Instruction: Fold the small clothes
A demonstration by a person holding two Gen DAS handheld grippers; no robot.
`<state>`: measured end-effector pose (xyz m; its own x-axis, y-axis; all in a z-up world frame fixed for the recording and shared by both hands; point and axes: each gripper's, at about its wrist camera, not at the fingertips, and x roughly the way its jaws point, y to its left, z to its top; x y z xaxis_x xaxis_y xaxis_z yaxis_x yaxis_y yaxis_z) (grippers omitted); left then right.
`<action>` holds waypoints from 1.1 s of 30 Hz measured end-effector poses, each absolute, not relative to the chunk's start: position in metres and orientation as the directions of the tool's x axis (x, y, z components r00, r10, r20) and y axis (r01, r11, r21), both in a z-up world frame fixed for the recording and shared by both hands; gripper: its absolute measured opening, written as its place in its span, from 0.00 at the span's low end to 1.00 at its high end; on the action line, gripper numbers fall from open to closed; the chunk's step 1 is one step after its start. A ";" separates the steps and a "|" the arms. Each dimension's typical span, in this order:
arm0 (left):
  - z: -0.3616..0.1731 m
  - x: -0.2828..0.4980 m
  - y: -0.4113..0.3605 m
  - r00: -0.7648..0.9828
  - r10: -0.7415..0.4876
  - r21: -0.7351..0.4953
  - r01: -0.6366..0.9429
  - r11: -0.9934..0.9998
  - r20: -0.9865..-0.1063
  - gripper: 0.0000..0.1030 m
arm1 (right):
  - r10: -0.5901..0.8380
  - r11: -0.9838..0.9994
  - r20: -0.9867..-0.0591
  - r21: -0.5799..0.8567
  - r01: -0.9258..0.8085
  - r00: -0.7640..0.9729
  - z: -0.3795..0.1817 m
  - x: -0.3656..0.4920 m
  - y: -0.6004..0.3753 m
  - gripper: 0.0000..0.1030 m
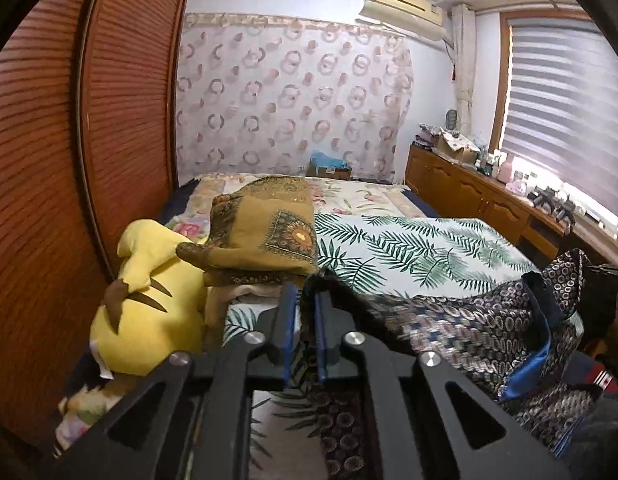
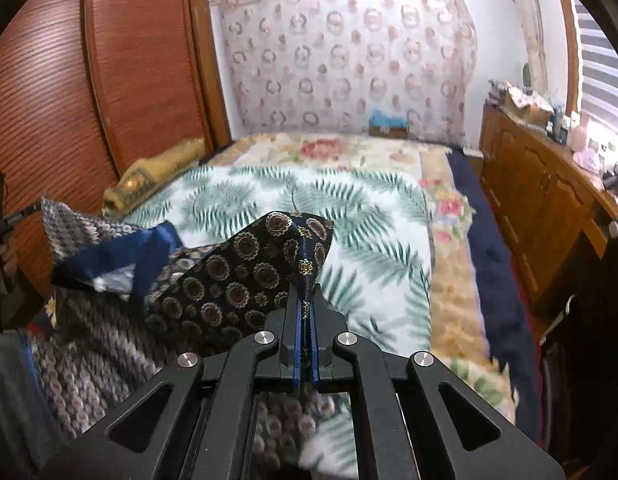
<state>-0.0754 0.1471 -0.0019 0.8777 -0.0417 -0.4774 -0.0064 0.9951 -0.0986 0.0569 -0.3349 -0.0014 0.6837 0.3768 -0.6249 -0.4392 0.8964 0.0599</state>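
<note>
From the left wrist, we see the left gripper with its jaws a narrow gap apart, the edge of the dark patterned garment between them; we cannot tell whether the pads press it. The garment stretches right across the near end of the palm-leaf sheet; a yellow plush toy lies left.

From the right wrist, the right gripper is clamped on the garment's corner, lifted above the sheet.

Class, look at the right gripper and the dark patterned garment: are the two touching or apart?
Touching. The right wrist view shows the right gripper with its jaws shut on a peak of the dark patterned garment, lifting it above the leaf-print sheet.
</note>
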 end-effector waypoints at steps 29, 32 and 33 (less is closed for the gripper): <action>-0.100 0.033 0.130 0.630 -0.081 -0.085 0.023 0.996 -0.772 0.18 | 0.293 0.922 -0.732 0.045 -0.385 0.616 -0.055 0.159 -0.322 0.56; -0.108 0.033 0.131 0.611 -0.063 -0.068 0.014 0.998 -0.789 0.19 | 0.301 0.915 -0.749 0.054 -0.399 0.590 -0.062 0.158 -0.319 0.56; -0.108 0.032 0.131 0.617 -0.062 -0.066 0.017 0.998 -0.785 0.19 | 0.303 0.913 -0.756 0.056 -0.404 0.580 -0.064 0.158 -0.318 0.56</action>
